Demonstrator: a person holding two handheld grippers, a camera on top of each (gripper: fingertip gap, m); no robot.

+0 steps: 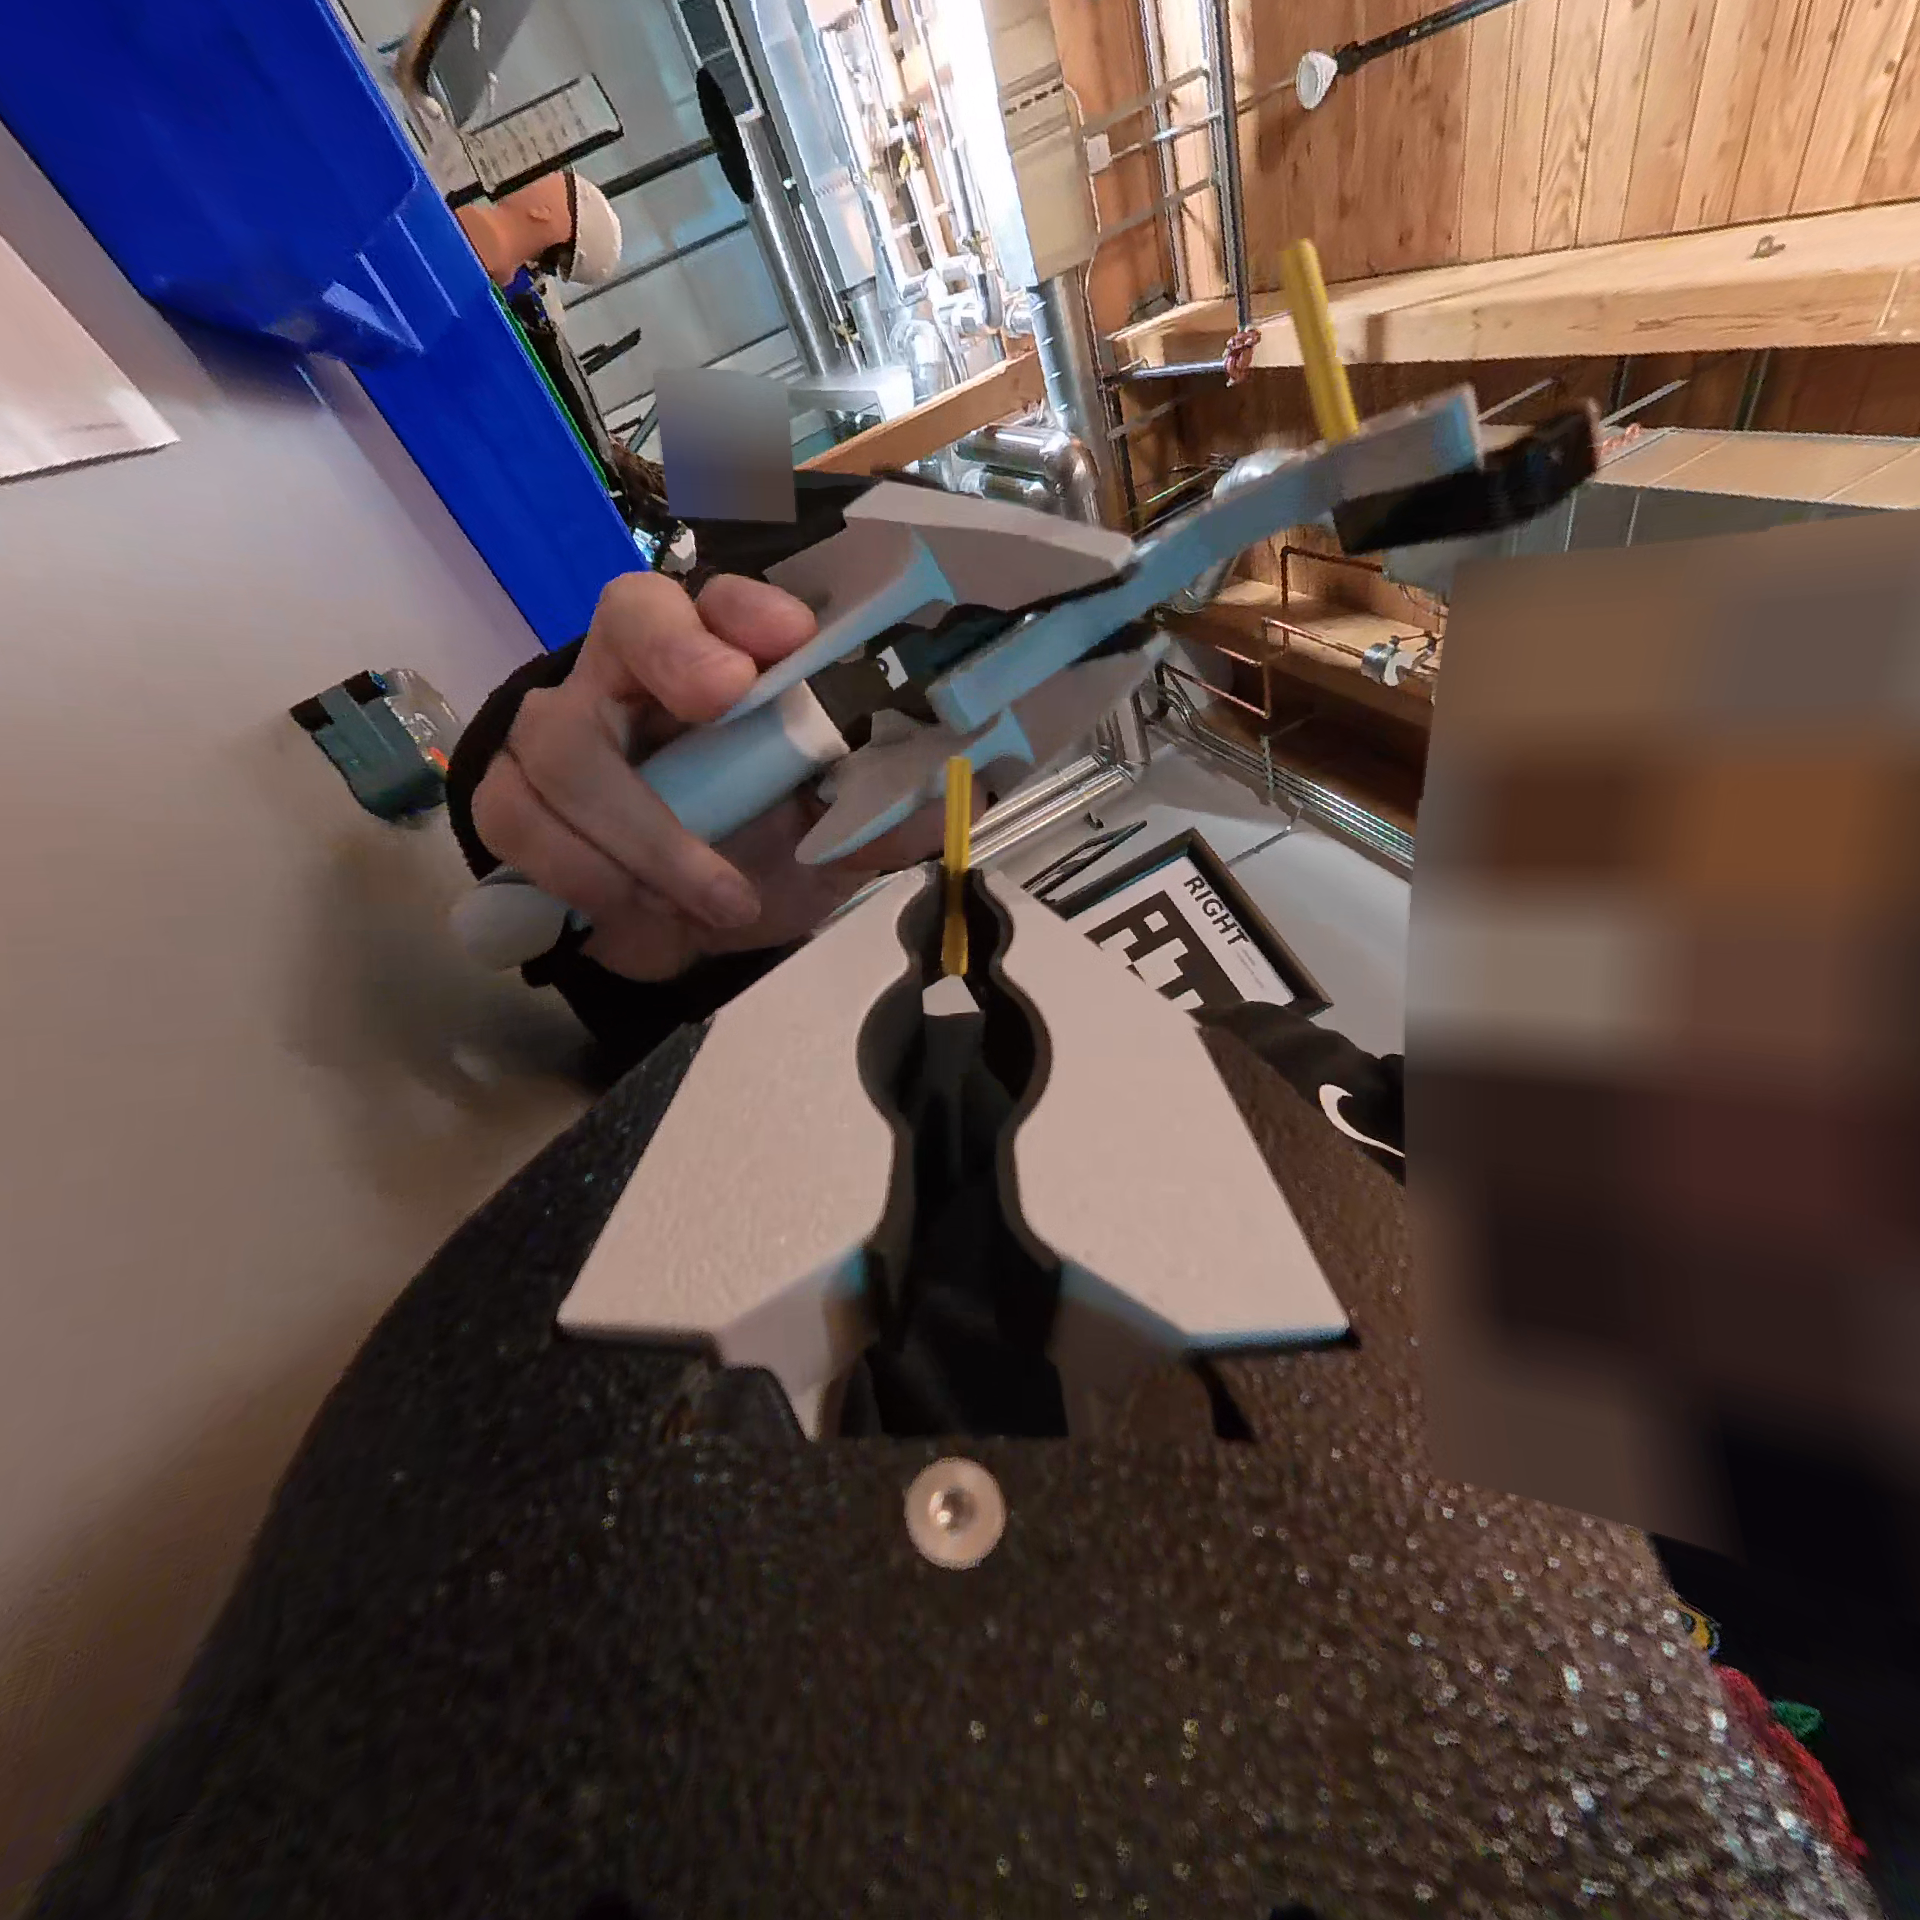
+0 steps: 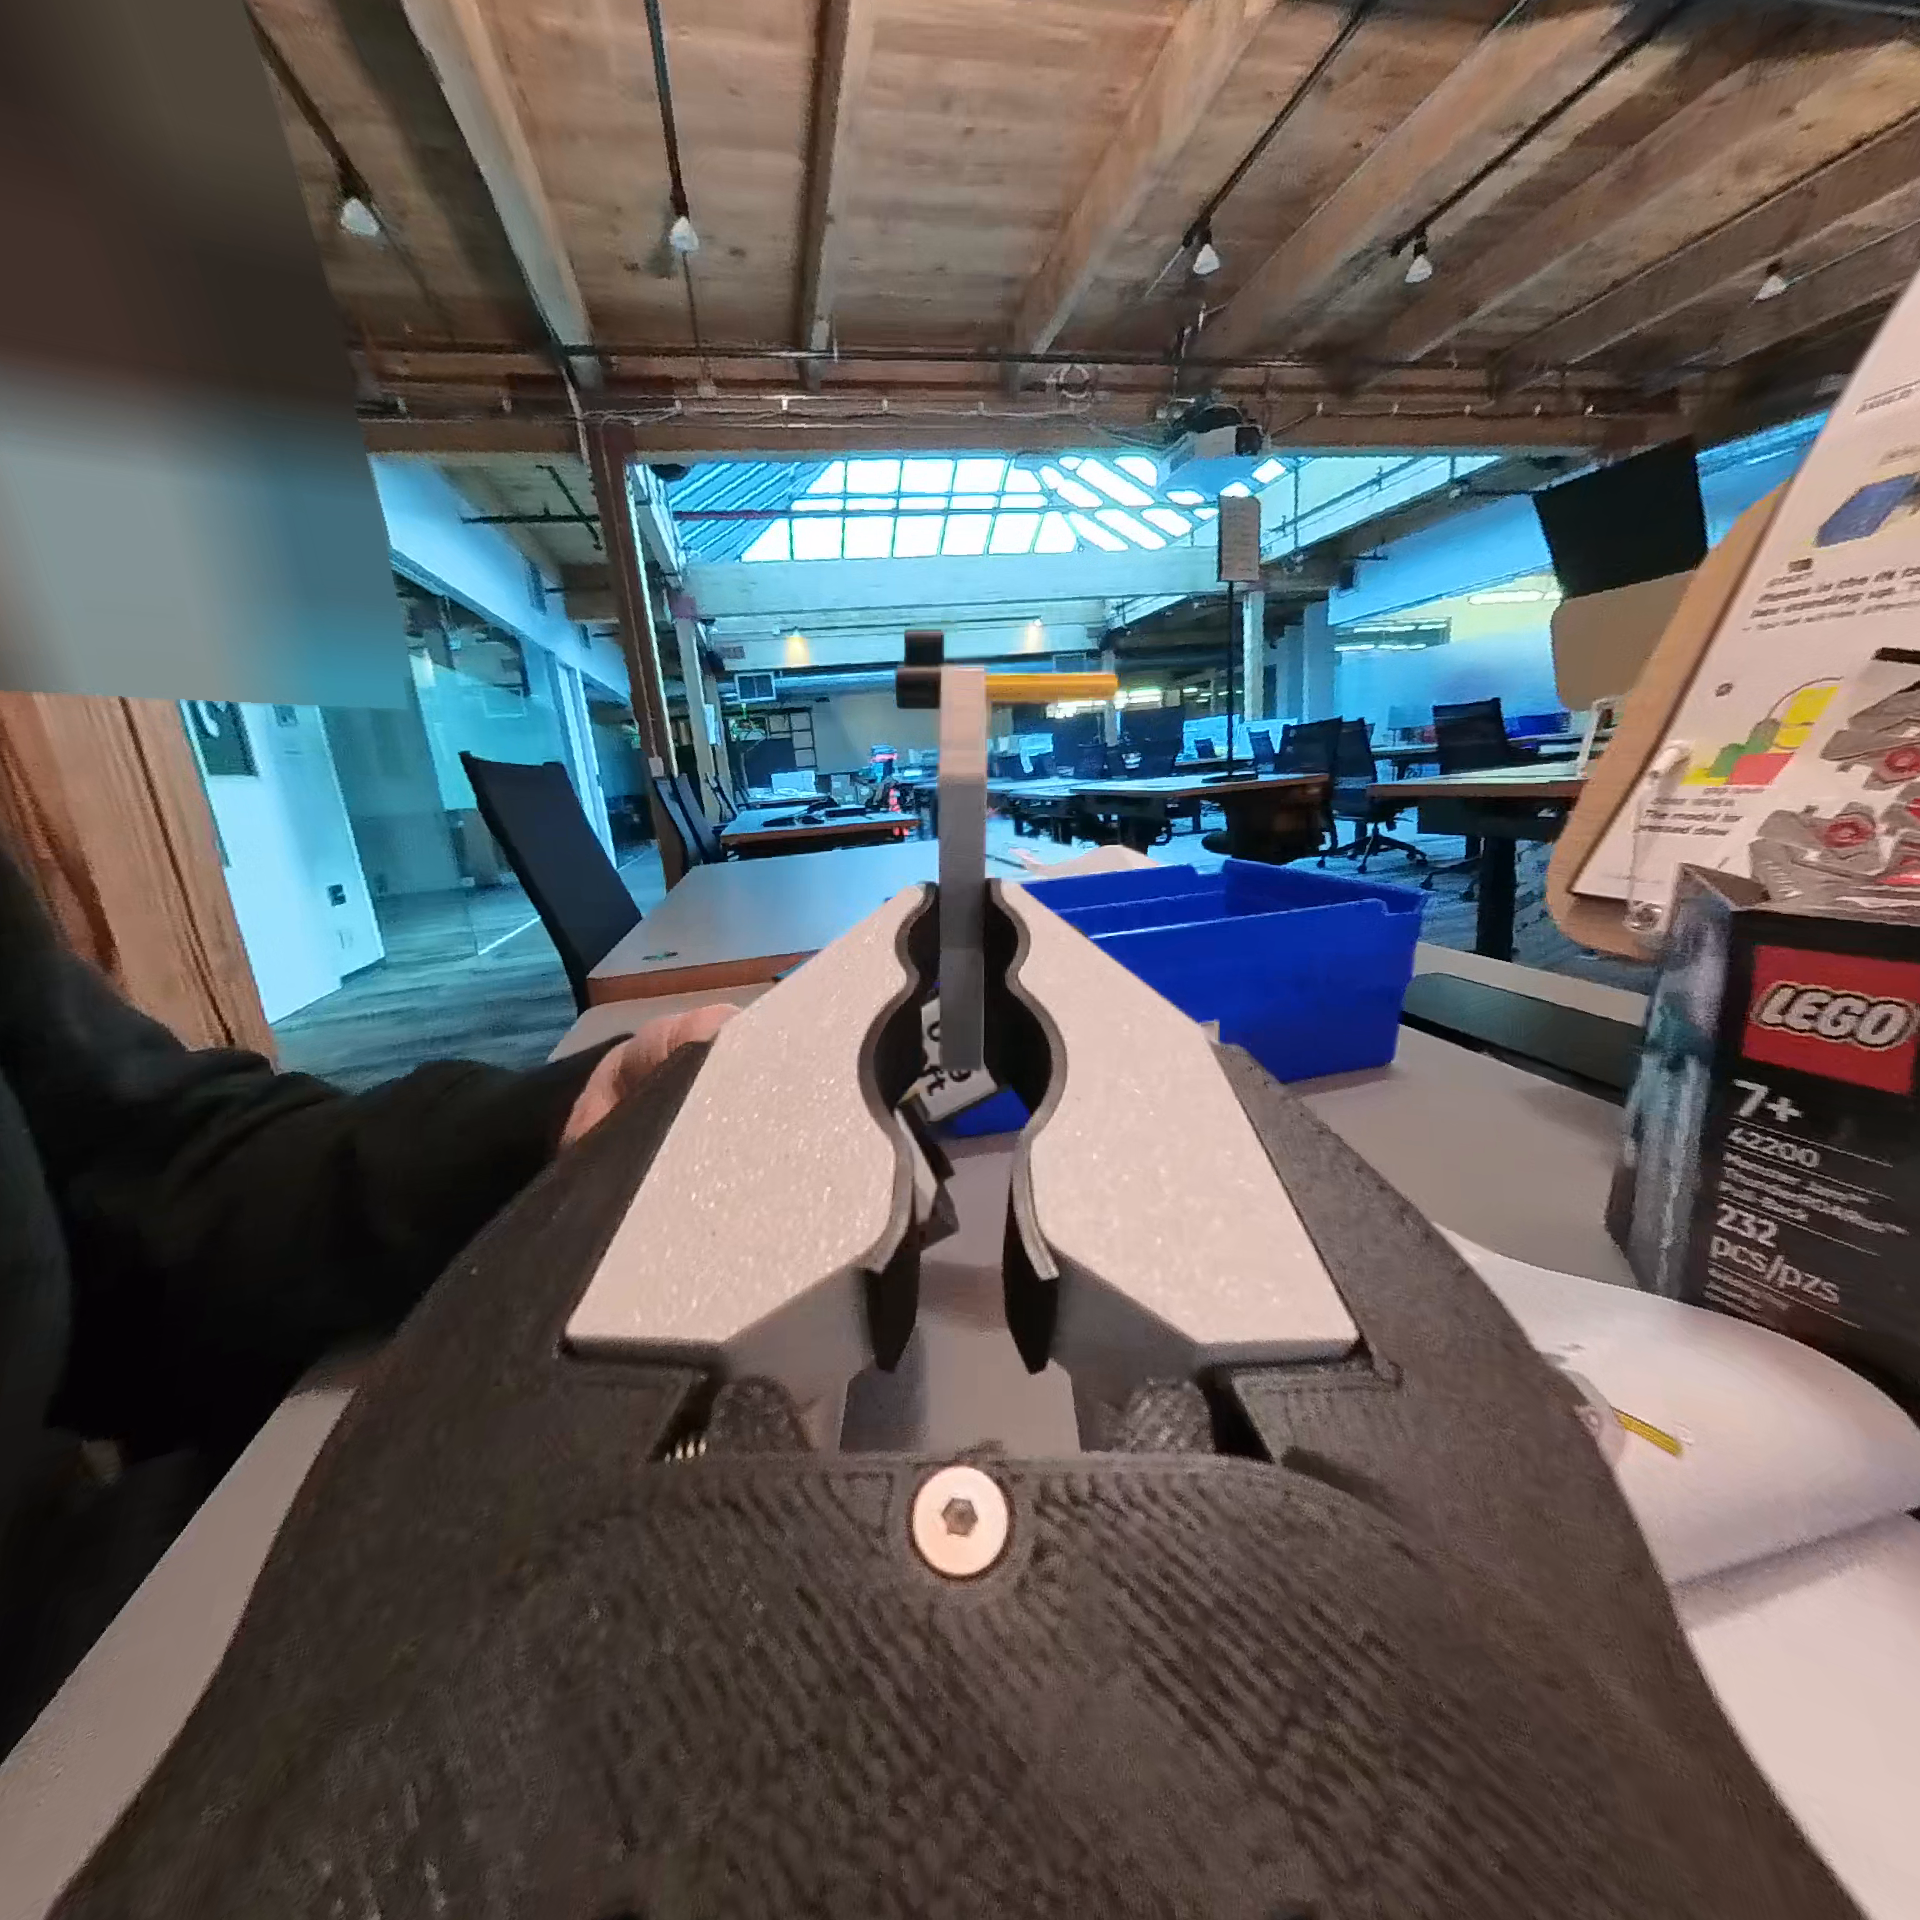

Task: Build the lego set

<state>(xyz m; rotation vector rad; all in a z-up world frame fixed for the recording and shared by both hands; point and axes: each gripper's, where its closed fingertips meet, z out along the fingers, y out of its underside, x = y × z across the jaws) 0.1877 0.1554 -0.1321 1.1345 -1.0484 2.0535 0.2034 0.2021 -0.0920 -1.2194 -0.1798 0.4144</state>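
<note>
Your left gripper (image 1: 956, 883) is clenched on a thin yellow axle (image 1: 956, 831), which sticks up past the tips. Your right gripper (image 2: 961, 904) is clamped on a grey beam (image 2: 961, 831); the beam stands straight out beyond the jaws. At its far end the beam carries a black pin (image 2: 920, 673) on one side and a second yellow axle (image 2: 1049, 684) crosswise on the other.

In the left wrist view the beam assembly (image 1: 1382, 457) is raised well off the table, above and beyond the axle you hold; the two are apart, not touching.

As for progress, I judge you are early in the build: only this small sub-assembly shows, and the axle in your left gripper is not yet fitted. Most of the set is left to do.

Farther off, the box (image 2: 1818, 1122) stands near the right edge of the table (image 2: 1455, 1122) with the instruction sheet (image 2: 1787, 665) propped behind it, and the blue bin (image 2: 1299, 966) sits toward the far edge.
</note>
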